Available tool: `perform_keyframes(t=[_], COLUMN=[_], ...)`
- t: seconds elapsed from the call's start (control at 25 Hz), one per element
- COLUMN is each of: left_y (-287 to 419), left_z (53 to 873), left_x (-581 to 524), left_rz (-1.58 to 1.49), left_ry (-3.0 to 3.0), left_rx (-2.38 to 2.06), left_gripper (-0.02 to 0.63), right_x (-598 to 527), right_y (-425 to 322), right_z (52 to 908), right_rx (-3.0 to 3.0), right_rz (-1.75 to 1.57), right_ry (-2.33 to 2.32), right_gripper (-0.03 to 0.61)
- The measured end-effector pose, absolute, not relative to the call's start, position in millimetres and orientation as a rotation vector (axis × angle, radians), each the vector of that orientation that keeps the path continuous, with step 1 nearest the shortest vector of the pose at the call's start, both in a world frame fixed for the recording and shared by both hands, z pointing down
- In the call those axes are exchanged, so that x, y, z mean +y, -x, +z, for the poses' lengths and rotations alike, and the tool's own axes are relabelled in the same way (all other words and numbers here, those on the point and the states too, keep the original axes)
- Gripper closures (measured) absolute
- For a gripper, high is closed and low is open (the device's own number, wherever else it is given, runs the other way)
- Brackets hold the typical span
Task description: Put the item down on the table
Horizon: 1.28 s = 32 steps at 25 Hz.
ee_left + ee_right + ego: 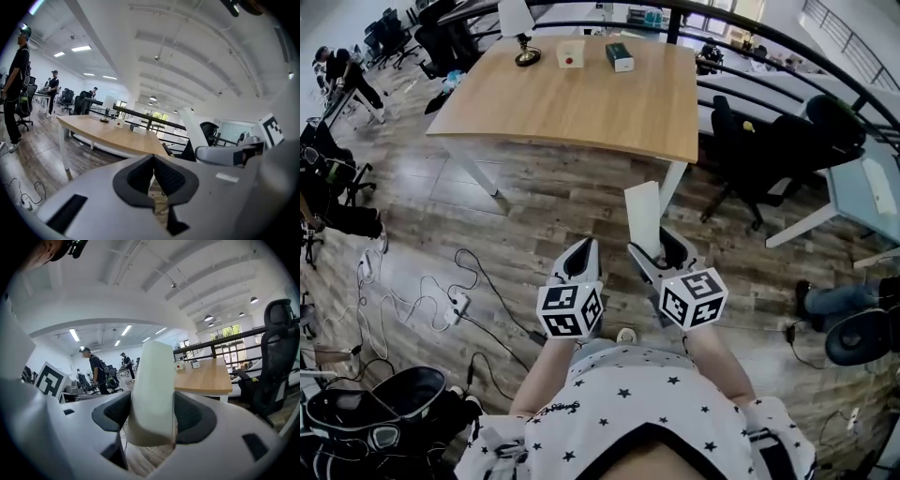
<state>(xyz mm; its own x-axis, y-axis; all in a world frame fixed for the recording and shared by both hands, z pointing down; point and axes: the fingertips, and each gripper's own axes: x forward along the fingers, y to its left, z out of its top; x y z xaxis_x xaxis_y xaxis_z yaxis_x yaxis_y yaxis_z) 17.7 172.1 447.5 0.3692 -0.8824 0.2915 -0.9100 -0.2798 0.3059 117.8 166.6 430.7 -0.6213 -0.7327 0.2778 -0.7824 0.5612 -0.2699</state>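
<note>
Clamped in the right gripper, with the left gripper closed and empty, the white item could be dropped if released before the counter is reached.

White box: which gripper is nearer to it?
Right. The right gripper is clamped on the white box's lower end, holding it upright; the left gripper is beside it to its left, shut, not touching it.

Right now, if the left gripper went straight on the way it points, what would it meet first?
Most likely the wooden table: the left gripper, shut and empty, aims at its near corner, with only floor between. Depth is hard to judge, so it could pass just beside that corner.
</note>
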Motion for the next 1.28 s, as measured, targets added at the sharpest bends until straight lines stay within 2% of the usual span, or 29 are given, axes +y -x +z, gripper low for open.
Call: perform_keyframes(t=[0.88,1.28], left_y=[-37.9,-24.9], left_z=[451.2,452.7], left_x=[207.1,169.4], left_rz=[0.06,0.05], left_ry=[-2.196,-2.174], left_rx=[-1.629,-1.632], left_gripper=[0.601,0.601], right_x=[190.3,151.6], right_y=[-136.5,-128.3], right_z=[426.2,425.9], right_rx=[-2.723,-2.724], right_rz=[0.527,0.56], right_ry=[-1.23,-1.241], right_gripper=[0.293,0.293])
